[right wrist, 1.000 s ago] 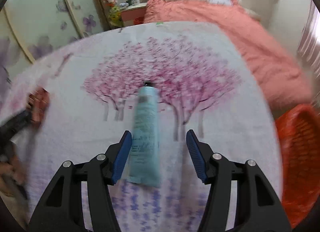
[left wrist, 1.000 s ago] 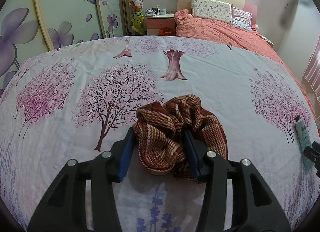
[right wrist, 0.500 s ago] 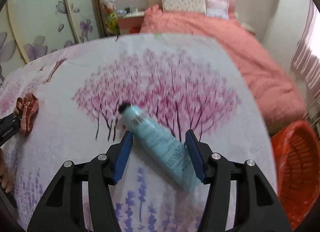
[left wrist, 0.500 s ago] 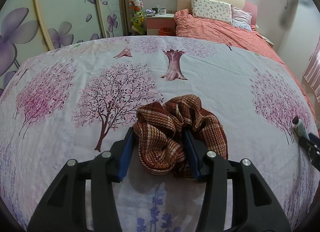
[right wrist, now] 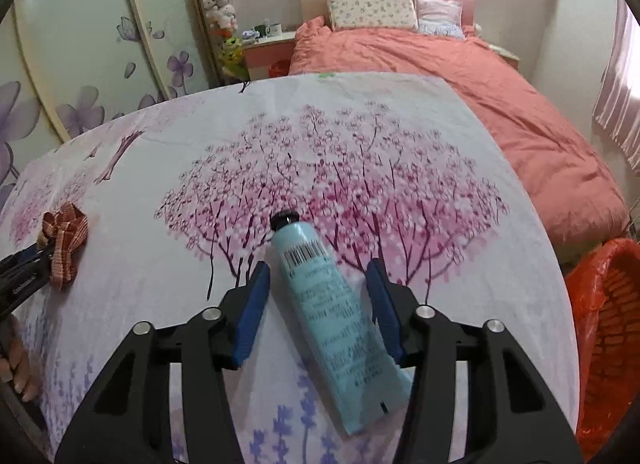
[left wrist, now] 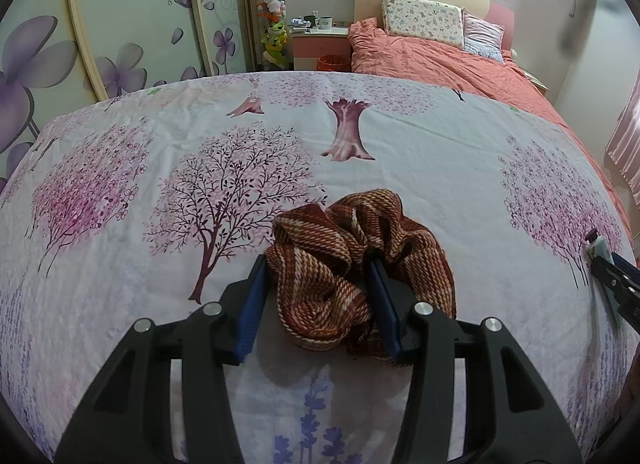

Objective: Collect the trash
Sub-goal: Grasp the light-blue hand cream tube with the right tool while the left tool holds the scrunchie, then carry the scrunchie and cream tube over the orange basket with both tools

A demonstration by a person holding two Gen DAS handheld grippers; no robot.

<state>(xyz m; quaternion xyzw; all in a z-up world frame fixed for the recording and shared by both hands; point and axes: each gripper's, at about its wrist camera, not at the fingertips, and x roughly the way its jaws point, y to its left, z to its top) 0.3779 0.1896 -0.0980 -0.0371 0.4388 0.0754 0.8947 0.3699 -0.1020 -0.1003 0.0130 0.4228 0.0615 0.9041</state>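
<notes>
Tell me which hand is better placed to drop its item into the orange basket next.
Right. The orange basket stands just off the bed on the right gripper's side, with the blue tube between its closing jaws. The left gripper, clamped on the brown scrunchie, sits further away.

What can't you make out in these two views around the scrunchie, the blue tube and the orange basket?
- Scrunchie, left wrist view: its near right edge sits behind the left gripper.
- Blue tube, right wrist view: label print blurred, unreadable.
- Orange basket, right wrist view: cut off by the frame edge, contents hidden.
</notes>
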